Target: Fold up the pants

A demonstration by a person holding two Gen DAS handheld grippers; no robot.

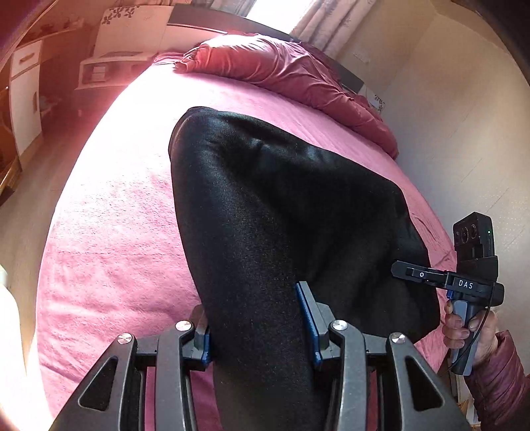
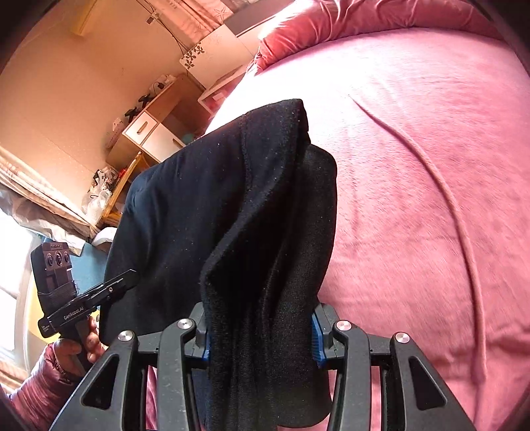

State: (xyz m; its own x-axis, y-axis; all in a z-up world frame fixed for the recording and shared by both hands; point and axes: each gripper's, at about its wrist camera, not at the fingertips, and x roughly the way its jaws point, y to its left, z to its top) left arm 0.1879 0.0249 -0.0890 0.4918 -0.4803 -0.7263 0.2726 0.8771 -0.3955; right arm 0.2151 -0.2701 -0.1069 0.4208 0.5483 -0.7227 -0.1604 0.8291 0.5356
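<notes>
Pants [image 1: 265,205] drape over a pink-covered bed [image 1: 109,238] beside wooden cabinets [image 2: 149,132].

The left wrist camera sat directly behind the left gripper [image 1: 258,321] and looked forward and downward along its fingers, at close range to the pants [image 1: 265,205]. The bed [image 1: 116,215] filled the field behind; the pillow [image 1: 281,69] lay at 12 o'clock, and the right gripper [image 1: 397,268] appeared at 3 o'clock.

The right wrist camera sat directly behind the right gripper [image 2: 260,335], also pitched downward and very near the pants [image 2: 205,205]. The left gripper [image 2: 131,277] appeared at 9 o'clock, with a cabinet [image 2: 149,132] at 10 o'clock.

Both views shared the pants, the bed [image 2: 414,165] and the pillow [image 2: 331,20], and each showed the opposite gripper.
</notes>
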